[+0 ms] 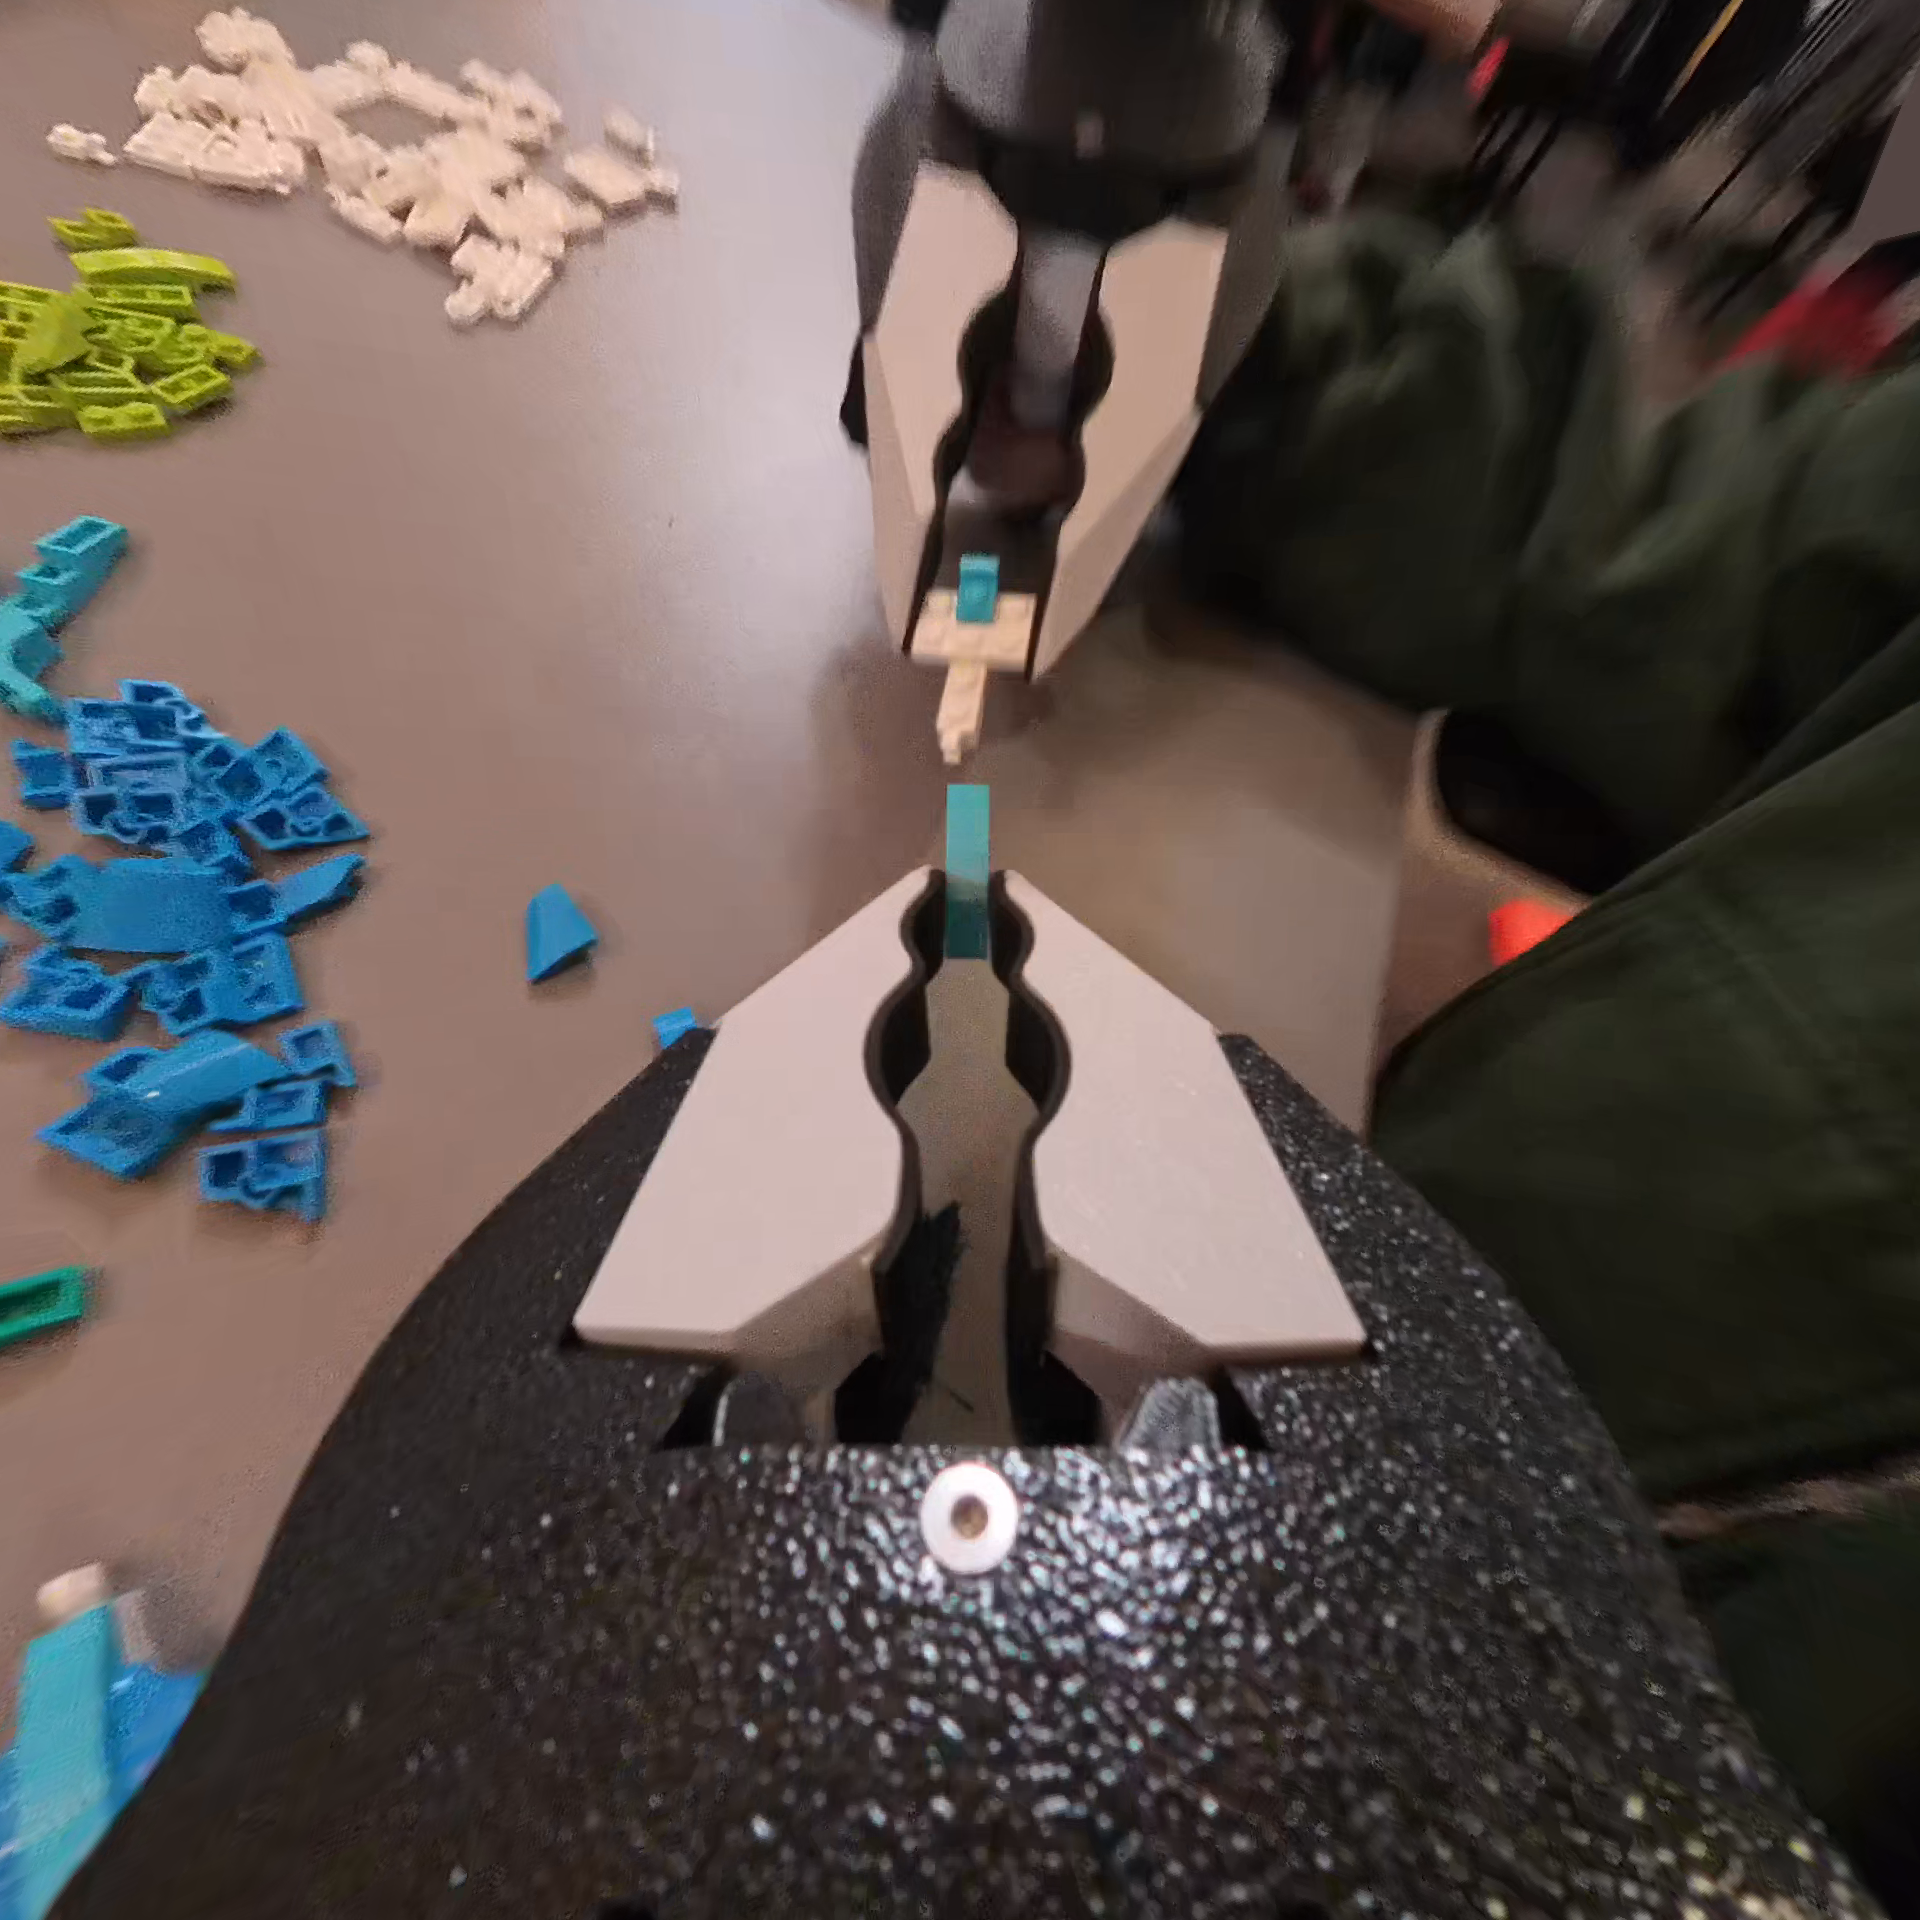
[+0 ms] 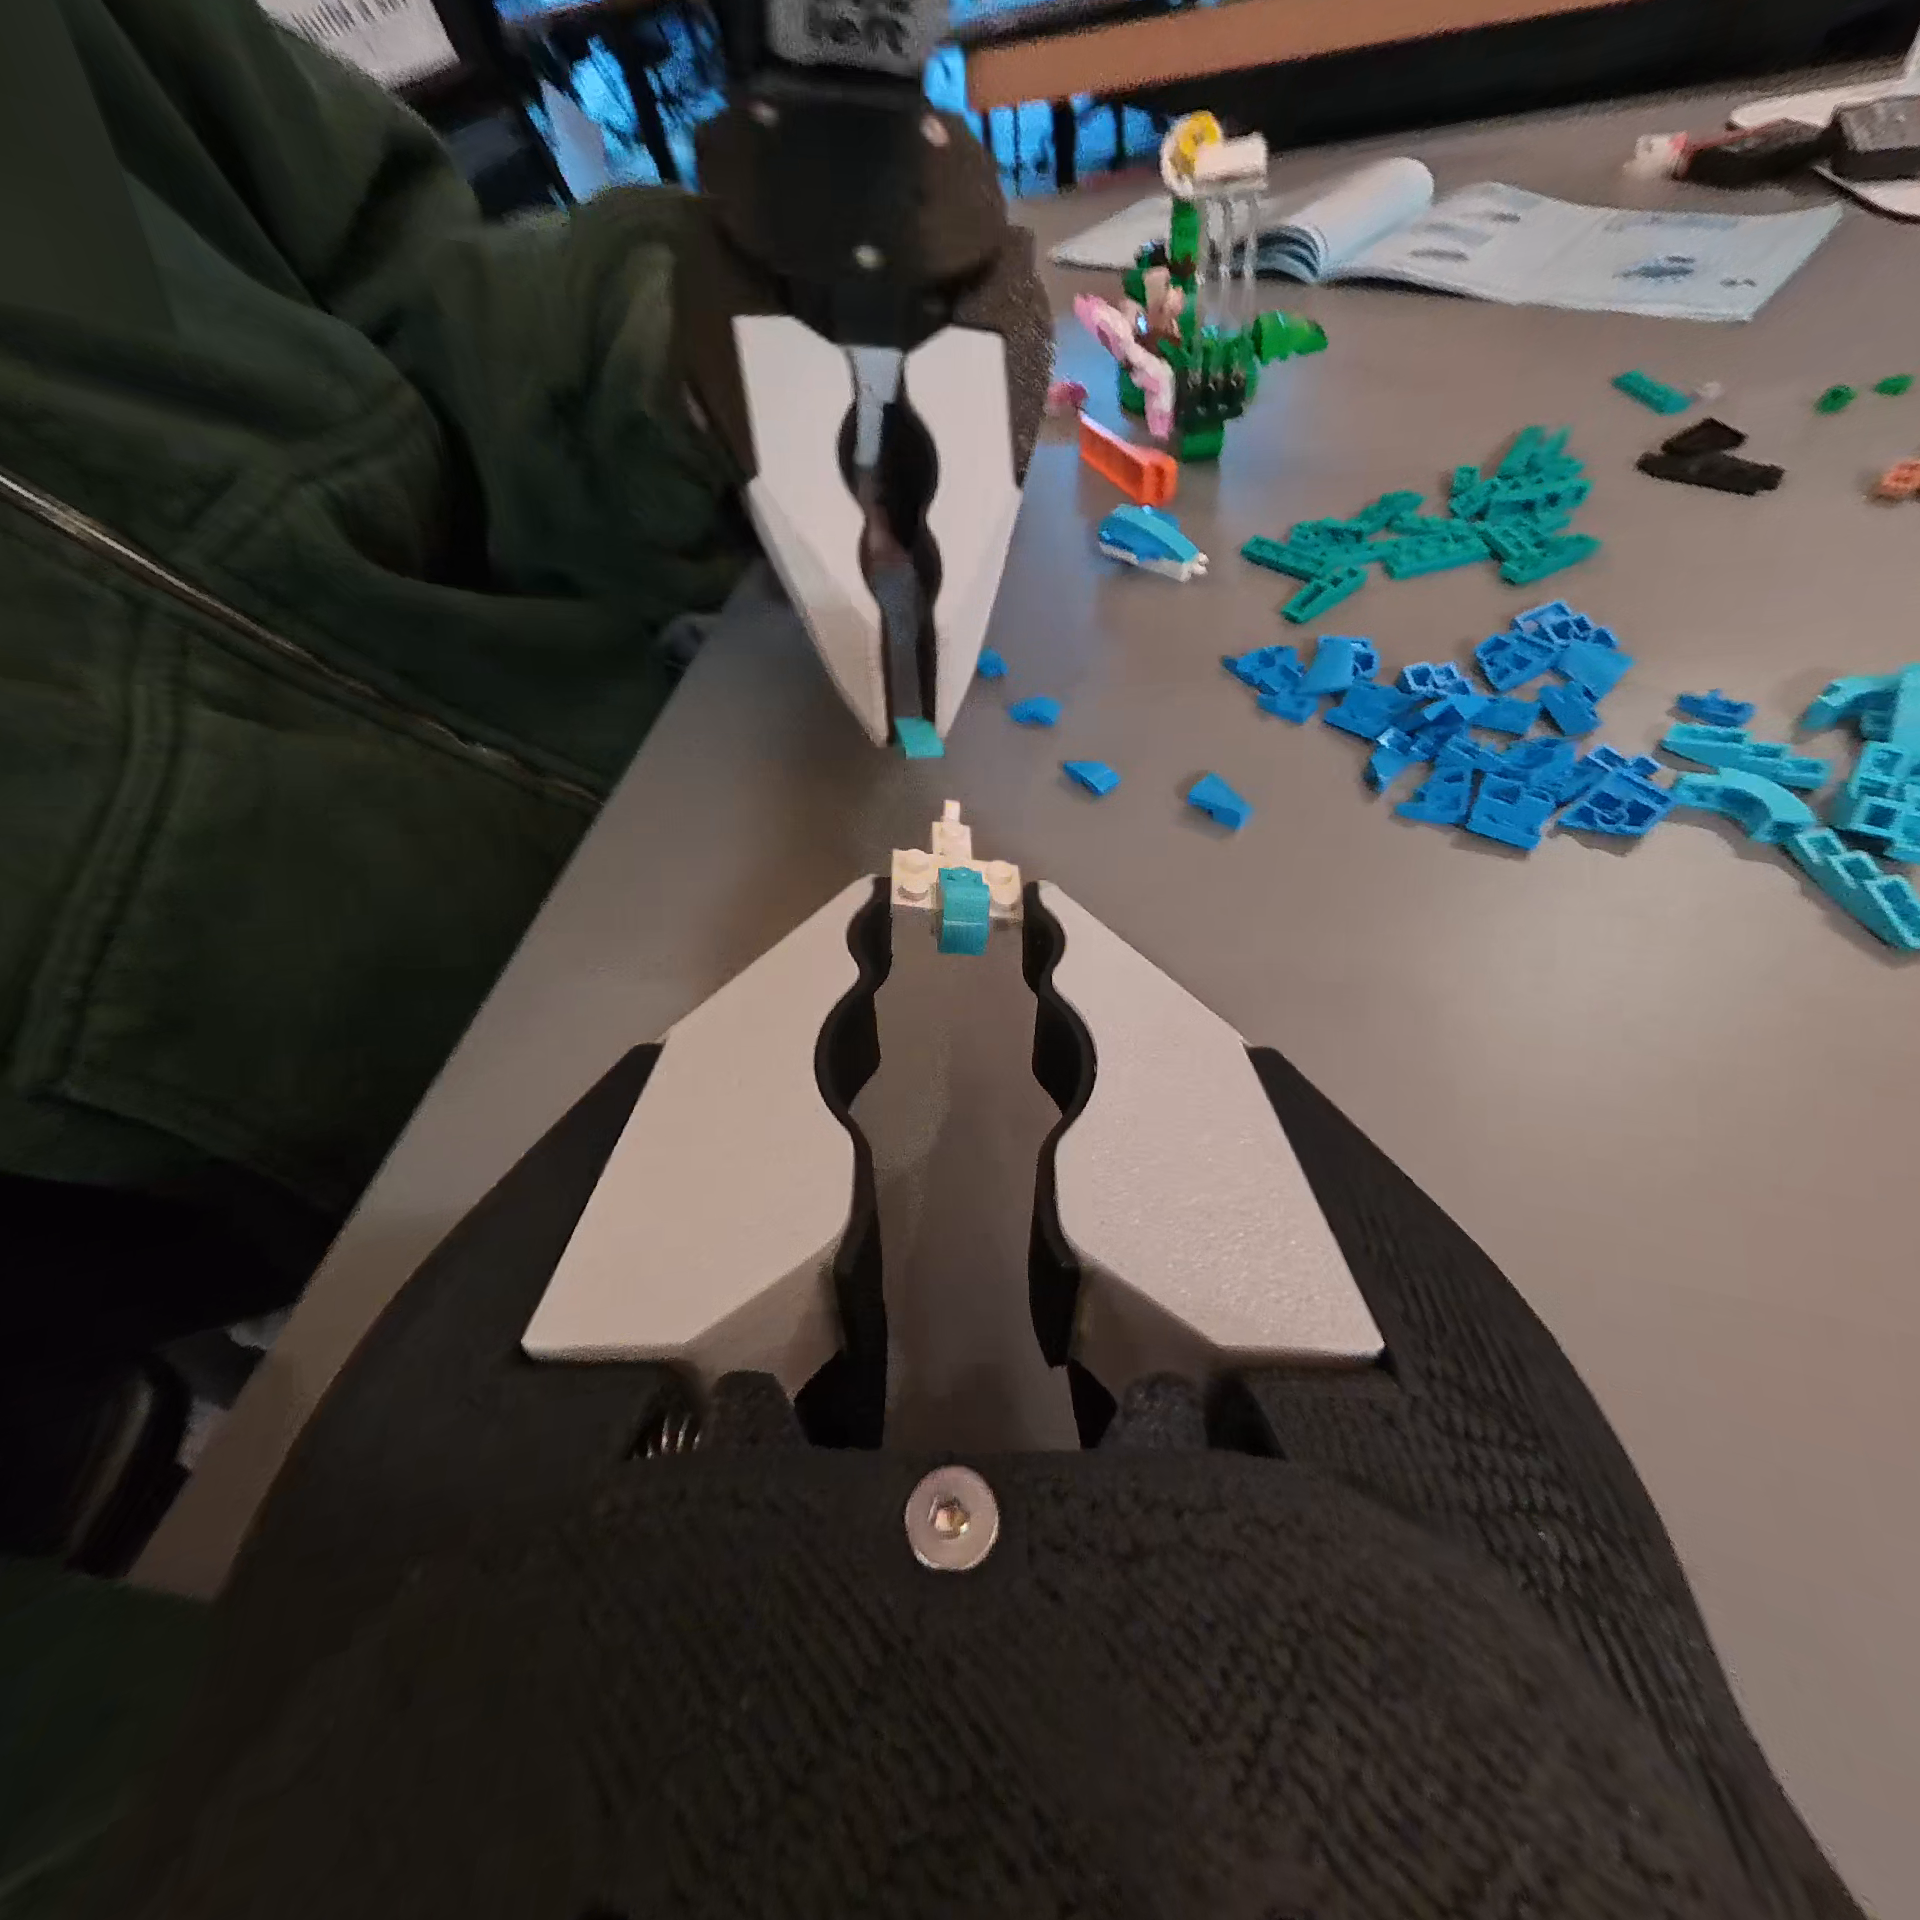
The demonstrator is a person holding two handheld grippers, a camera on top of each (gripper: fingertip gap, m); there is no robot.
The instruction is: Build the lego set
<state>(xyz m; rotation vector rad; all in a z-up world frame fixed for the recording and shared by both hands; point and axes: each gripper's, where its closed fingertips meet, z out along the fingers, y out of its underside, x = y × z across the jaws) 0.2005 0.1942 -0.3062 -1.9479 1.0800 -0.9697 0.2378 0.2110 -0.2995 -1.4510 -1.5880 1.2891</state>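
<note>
My left gripper (image 1: 966,883) is shut on a thin teal plate (image 1: 967,862) that sticks out past its tips. It also shows in the right wrist view (image 2: 912,732), holding the teal plate (image 2: 921,740). My right gripper (image 2: 956,894) is shut on a small white assembly (image 2: 951,868) with a teal brick (image 2: 961,912) on it. In the left wrist view the right gripper (image 1: 971,649) faces mine, holding the white assembly (image 1: 966,675). A small gap separates the teal plate from the assembly's white tip.
Loose piles lie on the brown table (image 1: 623,520): white (image 1: 395,156), lime (image 1: 114,332), blue (image 1: 177,935). The right wrist view shows blue (image 2: 1475,727) and teal (image 2: 1455,530) piles, a finished flower model (image 2: 1195,332), an orange tool (image 2: 1127,462), an open booklet (image 2: 1507,239). A person's green jacket (image 2: 260,520) borders the table edge.
</note>
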